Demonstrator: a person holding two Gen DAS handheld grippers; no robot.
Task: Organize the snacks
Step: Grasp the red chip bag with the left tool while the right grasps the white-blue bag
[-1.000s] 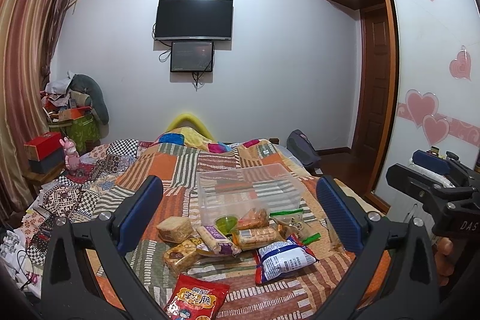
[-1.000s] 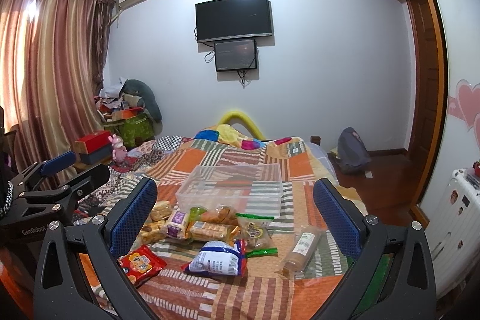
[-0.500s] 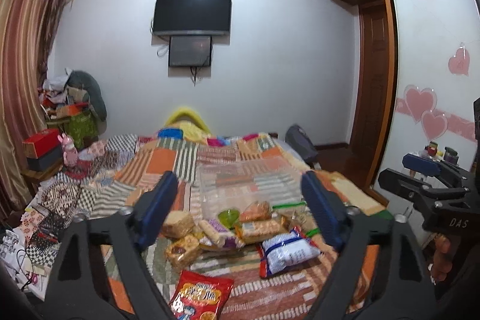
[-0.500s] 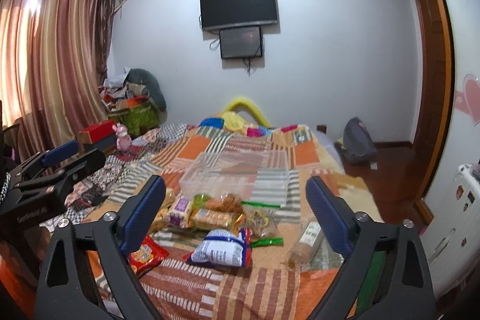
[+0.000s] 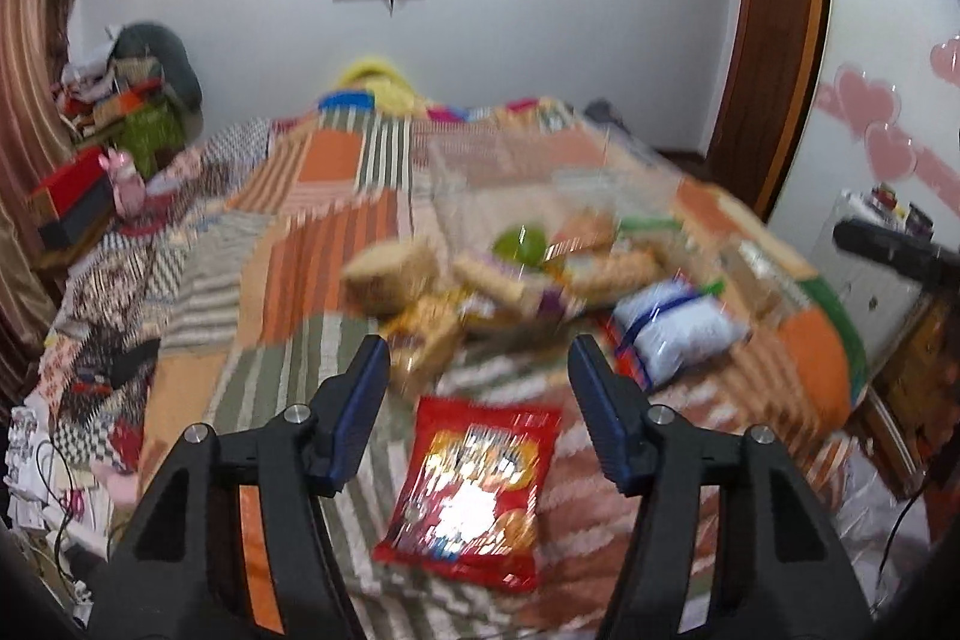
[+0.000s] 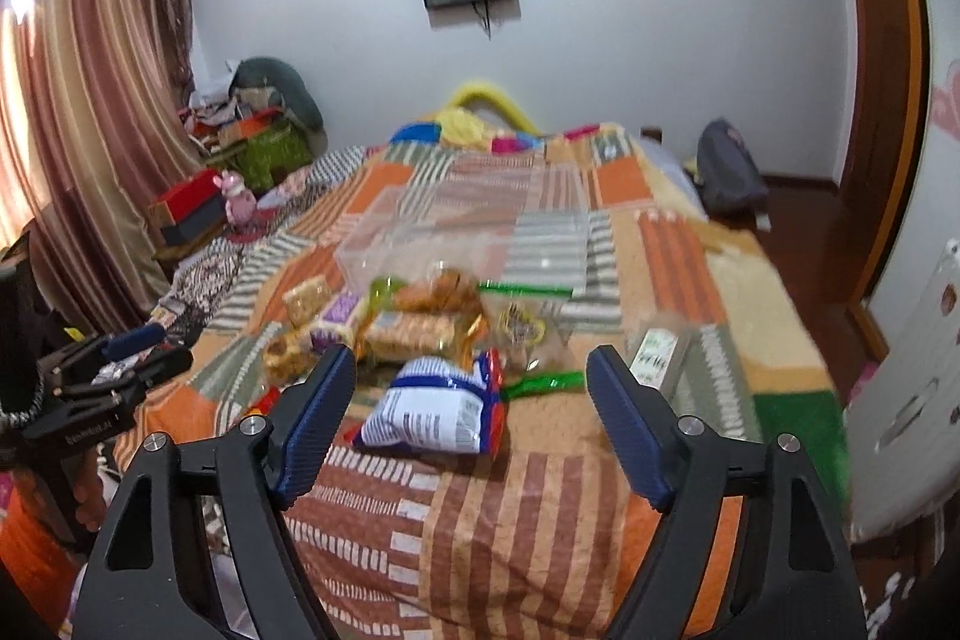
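Several snack packs lie in a heap on the patchwork bedspread (image 5: 300, 244). A red snack bag (image 5: 474, 478) lies nearest, just below and between the fingers of my left gripper (image 5: 480, 358), which is open and empty above it. A blue-and-white bag (image 6: 438, 412) lies just ahead of my right gripper (image 6: 471, 376), also open and empty. A clear plastic bin (image 6: 468, 232) stands behind the heap. A tan pack with a white label (image 6: 657, 352) lies to the right.
The bed's right edge drops to a wooden floor with a grey backpack (image 6: 729, 172). Clutter and a red box (image 6: 186, 205) stand at the left by the curtains. A white cabinet (image 6: 912, 388) is close on the right.
Both grippers have tilted down and moved forward toward the snacks. The left gripper's fingers have narrowed and now frame the red bag. The left view is motion blurred.
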